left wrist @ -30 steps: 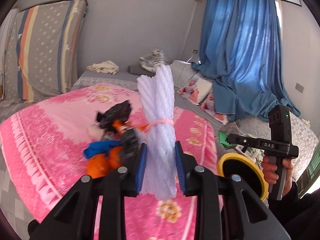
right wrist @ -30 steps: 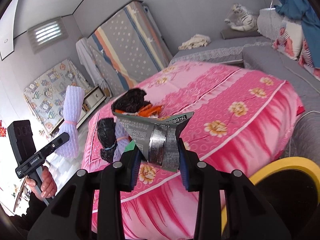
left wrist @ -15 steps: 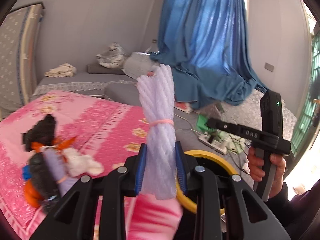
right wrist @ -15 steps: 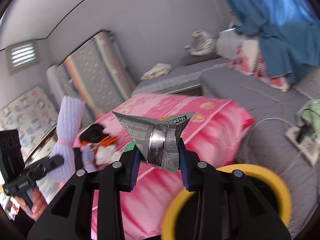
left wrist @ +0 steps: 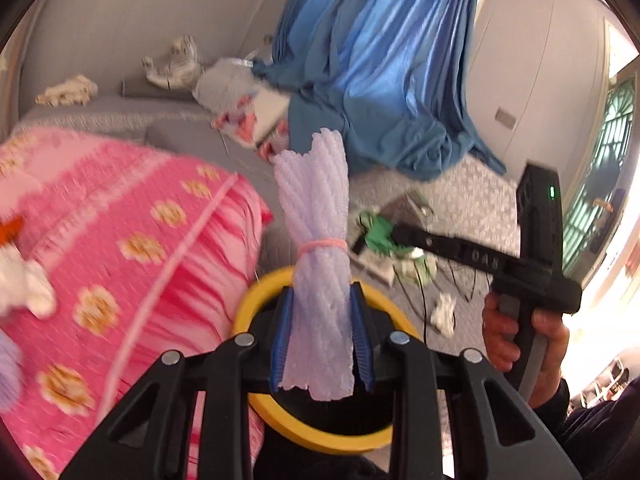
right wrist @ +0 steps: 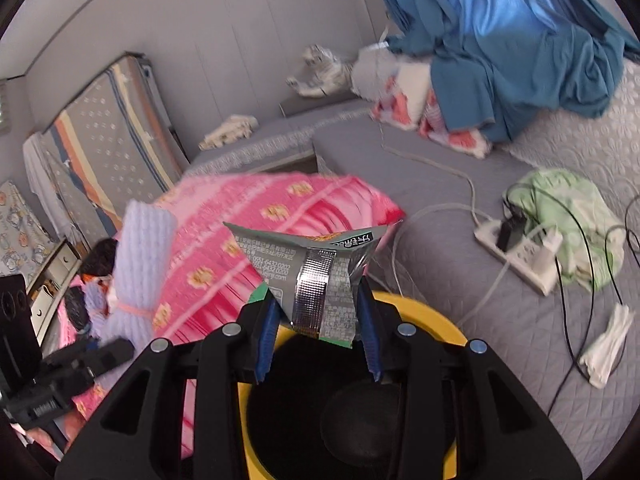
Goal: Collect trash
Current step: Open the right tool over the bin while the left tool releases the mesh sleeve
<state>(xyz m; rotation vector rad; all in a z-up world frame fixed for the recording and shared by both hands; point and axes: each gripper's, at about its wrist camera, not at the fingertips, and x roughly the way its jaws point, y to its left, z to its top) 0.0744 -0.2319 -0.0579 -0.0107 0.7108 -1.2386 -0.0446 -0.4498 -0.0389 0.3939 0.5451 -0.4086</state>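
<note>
The bed [left wrist: 120,240] is the largest thing, lying left of both sets of jaws; its quilted cover is bright pink with stitched lines and small yellow flowers. Beyond the jaws hangs a glossy blue curtain [left wrist: 380,60], its folds bunched on the grey quilted floor mat [right wrist: 500,340]. On that mat, right of the right gripper, lie a crumpled pale green cloth [right wrist: 568,216], a white power strip [right wrist: 520,256] with black and white cables, and a folded white rag [right wrist: 608,344].

Directly below and just ahead of both grippers stands the bin [right wrist: 432,320], round, with a smooth yellow rim and a black inside.

The left gripper [left wrist: 322,344] has its blue ribbed pads pinching the lower end of a foam net bundle [left wrist: 316,208]: pale lilac, soft mesh sleeves bunched into an upright roll and tied at the waist by a thin pink rubber band [left wrist: 322,245]. The jaws stand only as far apart as the squeezed bundle, which rises above the bin's rim.

The right gripper [right wrist: 318,320] pinches a snack wrapper [right wrist: 316,272], a crinkled grey and silver foil pouch with printed text and a green bottom edge, fanning out wide above the pads. Its jaws are narrowly spread, closed against the wrapper's sides, over the bin's opening.

In the left wrist view a hand [left wrist: 524,336] grips the right gripper's black handle, off to the right.
</note>
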